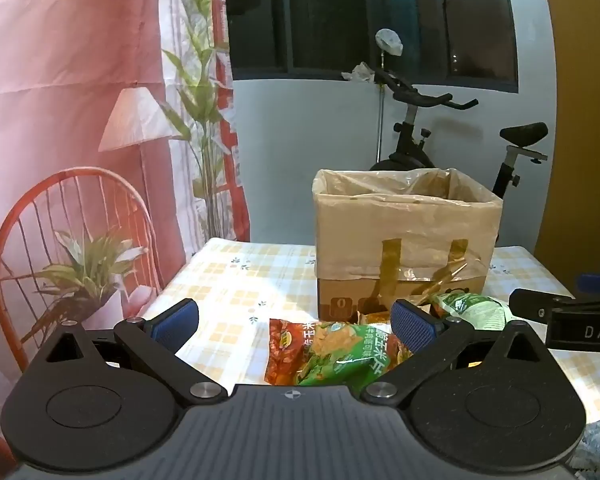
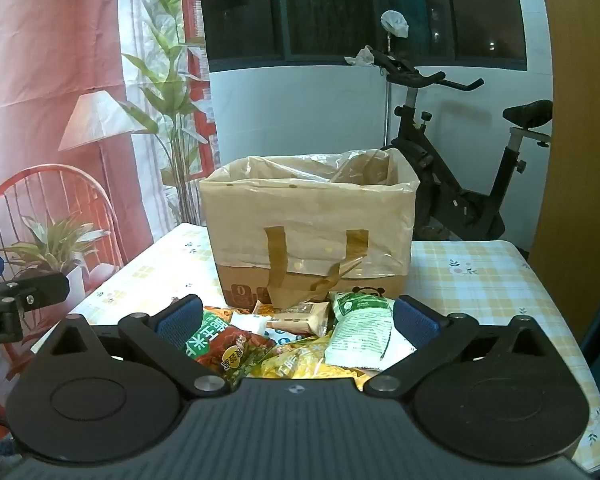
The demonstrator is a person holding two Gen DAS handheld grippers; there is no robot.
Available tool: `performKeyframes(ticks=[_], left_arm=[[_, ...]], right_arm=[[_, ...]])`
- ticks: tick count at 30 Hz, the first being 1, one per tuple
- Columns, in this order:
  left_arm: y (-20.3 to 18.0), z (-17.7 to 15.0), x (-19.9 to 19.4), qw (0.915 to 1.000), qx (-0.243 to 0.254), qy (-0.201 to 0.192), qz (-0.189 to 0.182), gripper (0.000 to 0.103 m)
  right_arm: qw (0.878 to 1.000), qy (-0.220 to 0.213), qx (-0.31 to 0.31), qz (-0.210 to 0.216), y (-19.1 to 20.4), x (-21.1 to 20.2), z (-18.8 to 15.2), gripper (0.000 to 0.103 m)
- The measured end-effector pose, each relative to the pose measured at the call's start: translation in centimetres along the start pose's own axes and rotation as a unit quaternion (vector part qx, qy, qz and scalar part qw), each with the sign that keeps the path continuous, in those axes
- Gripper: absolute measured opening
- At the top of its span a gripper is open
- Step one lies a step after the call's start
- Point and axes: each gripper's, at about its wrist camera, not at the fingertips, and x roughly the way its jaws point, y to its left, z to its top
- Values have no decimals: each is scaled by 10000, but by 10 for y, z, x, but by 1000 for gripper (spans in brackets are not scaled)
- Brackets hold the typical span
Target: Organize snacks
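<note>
A cardboard box (image 1: 404, 240) lined with a clear plastic bag stands on the table; it also shows in the right wrist view (image 2: 308, 232). Several snack packets lie in front of it. My left gripper (image 1: 294, 326) is open above a red and green chip bag (image 1: 332, 356). My right gripper (image 2: 298, 322) is open over the pile, with a white and green packet (image 2: 360, 332), a red and green bag (image 2: 232, 346) and a yellow packet (image 2: 300, 364) between its fingers. Neither gripper holds anything. The box's inside is hidden.
The table has a yellow checked cloth (image 1: 236, 280). An exercise bike (image 2: 452, 184) stands behind the table. A printed pink curtain (image 1: 72, 120) hangs at the left. The right gripper's body (image 1: 568, 316) shows at the right of the left wrist view.
</note>
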Motion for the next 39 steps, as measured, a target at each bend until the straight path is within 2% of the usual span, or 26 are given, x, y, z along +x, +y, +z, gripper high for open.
performKeyframes(ticks=[2,4,39], left_arm=[[-2,2,4,9999,-60,127,-54,103],[12,-1,5,9996,-243,93,-110,103],[10,0,6,9994,-294,128,-103,102]], right_arm=[[10000,5,30,14,0,0,0,103],[10000,7,19,8,0,0,0,103],[10000,39,34,6,-1,1,-1,103]])
